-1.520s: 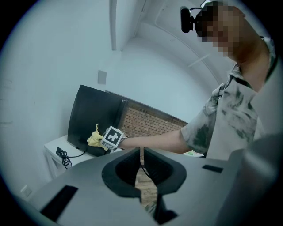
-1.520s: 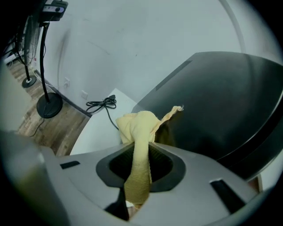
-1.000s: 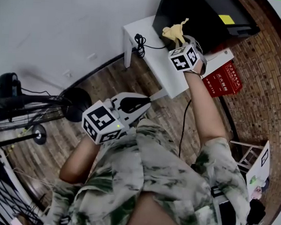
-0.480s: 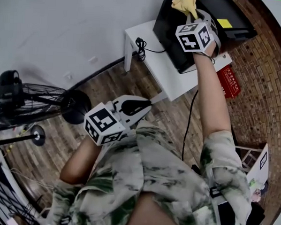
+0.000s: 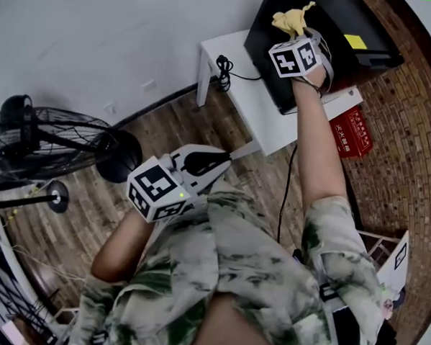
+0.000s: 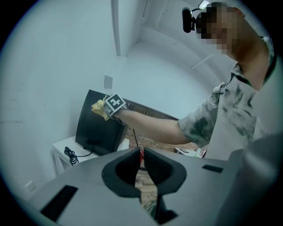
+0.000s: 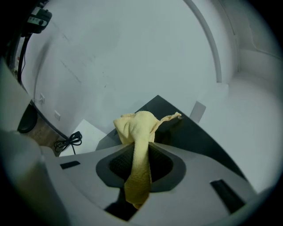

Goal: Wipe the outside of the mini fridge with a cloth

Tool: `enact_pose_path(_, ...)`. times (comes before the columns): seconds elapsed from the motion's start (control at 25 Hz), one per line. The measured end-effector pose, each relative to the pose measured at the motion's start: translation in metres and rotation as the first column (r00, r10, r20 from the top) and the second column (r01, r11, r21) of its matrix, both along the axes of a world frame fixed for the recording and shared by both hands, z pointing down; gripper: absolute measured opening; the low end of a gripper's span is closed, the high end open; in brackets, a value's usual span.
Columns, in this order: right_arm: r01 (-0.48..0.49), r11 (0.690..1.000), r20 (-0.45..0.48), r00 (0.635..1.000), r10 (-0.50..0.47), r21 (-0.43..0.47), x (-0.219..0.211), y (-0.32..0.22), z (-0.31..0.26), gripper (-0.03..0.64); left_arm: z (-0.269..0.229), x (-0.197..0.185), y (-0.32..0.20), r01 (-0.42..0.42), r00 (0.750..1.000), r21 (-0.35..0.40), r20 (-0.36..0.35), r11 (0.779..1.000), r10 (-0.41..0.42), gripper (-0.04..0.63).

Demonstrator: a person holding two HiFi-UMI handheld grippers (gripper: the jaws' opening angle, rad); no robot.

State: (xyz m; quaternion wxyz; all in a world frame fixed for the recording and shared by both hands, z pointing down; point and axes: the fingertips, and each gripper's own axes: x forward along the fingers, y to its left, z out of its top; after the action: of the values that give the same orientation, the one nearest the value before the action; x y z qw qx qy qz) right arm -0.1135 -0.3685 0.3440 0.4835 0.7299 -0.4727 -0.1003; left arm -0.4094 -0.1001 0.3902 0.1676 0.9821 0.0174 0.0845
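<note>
The black mini fridge (image 5: 346,20) stands on a small white table (image 5: 238,76) against the wall. My right gripper (image 5: 300,37) is held out over the fridge's near top edge, shut on a yellow cloth (image 5: 291,21) that bunches beyond its tips. In the right gripper view the cloth (image 7: 136,132) runs down between the jaws and its bunch lies against the fridge (image 7: 199,137). My left gripper (image 5: 217,161) hangs close to my chest, shut with nothing in it. The left gripper view shows the fridge (image 6: 95,130), the cloth (image 6: 99,108) and its own tips (image 6: 140,164).
A coiled black cable (image 5: 222,66) lies on the table beside the fridge. A black floor fan (image 5: 51,141) stands at the left on the wooden floor. A red box (image 5: 351,132) sits on the floor beside the table. The white wall is right behind the fridge.
My right gripper has carried the cloth from the fridge's near edge farther up across it, then slightly back. The left gripper has stayed where it was.
</note>
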Motion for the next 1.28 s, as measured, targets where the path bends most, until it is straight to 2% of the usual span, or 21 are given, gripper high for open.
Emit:
enact_pose_path(0.4,-0.029,0.979,0.007,0.999,0.031,-0.204,0.009,-0.019,0.115,0.091,0.011,-0.006,-0.014,0.071,0.997,-0.030,0.030,0.997,-0.070,0.044)
enact_pose_path(0.64,-0.030,0.957,0.045,0.998,0.045,-0.287,0.009,-0.029,0.169,0.091,0.020,-0.012,-0.030,0.111,0.993,-0.050,0.048,0.993,-0.108,0.044)
enact_pose_path(0.84,-0.005,0.946,0.082,0.996,0.033,-0.323,0.006,-0.034,0.190,0.091,0.021,-0.012,-0.042,0.122,0.992,-0.054,0.048,0.991,-0.120,0.044)
enact_pose_path(0.92,0.013,0.950,0.095,0.995,0.017,-0.311,0.000,-0.037,0.183,0.091,0.020,-0.011,-0.044,0.122,0.992,-0.054,0.041,0.991,-0.120,0.044)
enact_pose_path(1.04,0.057,0.969,0.094,0.995,-0.035,-0.240,-0.016,-0.045,0.146,0.091,0.019,-0.009,-0.045,0.116,0.993,-0.052,0.030,0.992,-0.115,0.044)
enact_pose_path(1.28,0.135,0.990,-0.005,0.991,-0.136,-0.047,-0.046,-0.069,0.034,0.091,0.018,-0.006,-0.043,0.117,0.993,-0.049,0.010,0.992,-0.117,0.044)
